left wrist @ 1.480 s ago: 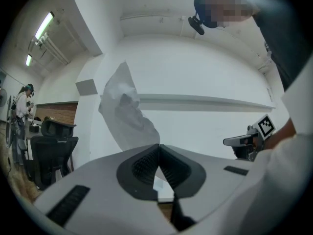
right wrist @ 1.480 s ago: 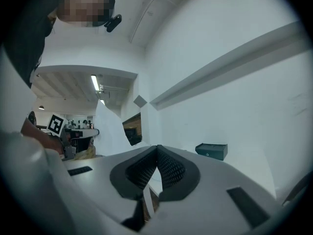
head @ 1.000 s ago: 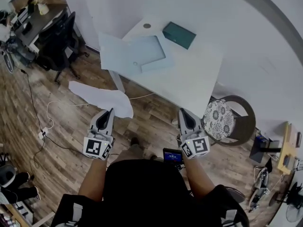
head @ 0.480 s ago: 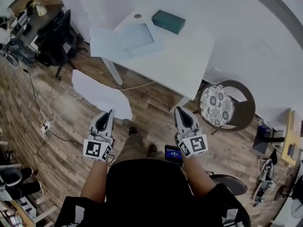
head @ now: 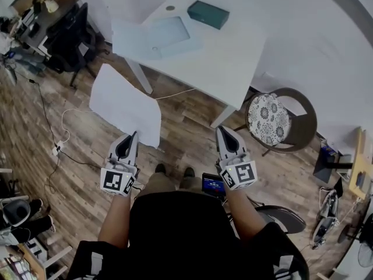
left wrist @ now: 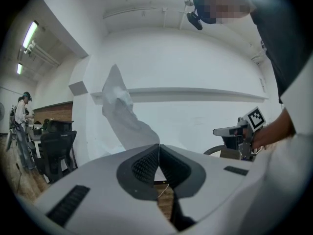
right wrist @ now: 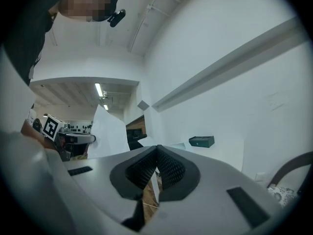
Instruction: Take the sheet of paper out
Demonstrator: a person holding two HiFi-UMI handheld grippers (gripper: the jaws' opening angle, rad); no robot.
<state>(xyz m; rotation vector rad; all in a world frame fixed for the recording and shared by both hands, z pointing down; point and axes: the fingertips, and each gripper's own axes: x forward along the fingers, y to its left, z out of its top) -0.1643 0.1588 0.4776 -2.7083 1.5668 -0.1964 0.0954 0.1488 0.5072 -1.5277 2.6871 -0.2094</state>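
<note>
The white sheet of paper (head: 123, 105) hangs in the air over the wooden floor, away from the white table (head: 233, 69). My left gripper (head: 133, 135) is shut on the sheet's near corner, and the sheet stretches up and left from its tips. In the left gripper view the paper (left wrist: 122, 115) rises, curled, from between the closed pads of the left gripper (left wrist: 159, 145). My right gripper (head: 222, 129) is level beside it, shut with nothing in it. The right gripper view shows the right gripper (right wrist: 156, 148) with pads together and the paper (right wrist: 109, 133) off to its left.
A light blue folder (head: 156, 37) and a dark green box (head: 208, 14) lie on the table. A round chair with a patterned cushion (head: 270, 126) stands at the right. A black office chair (head: 71, 38) and floor cables (head: 58, 147) are at the left.
Both grippers have drawn back from the table, which now sits higher in the head view. The paper has come along in the left gripper and now spreads out flatter.
</note>
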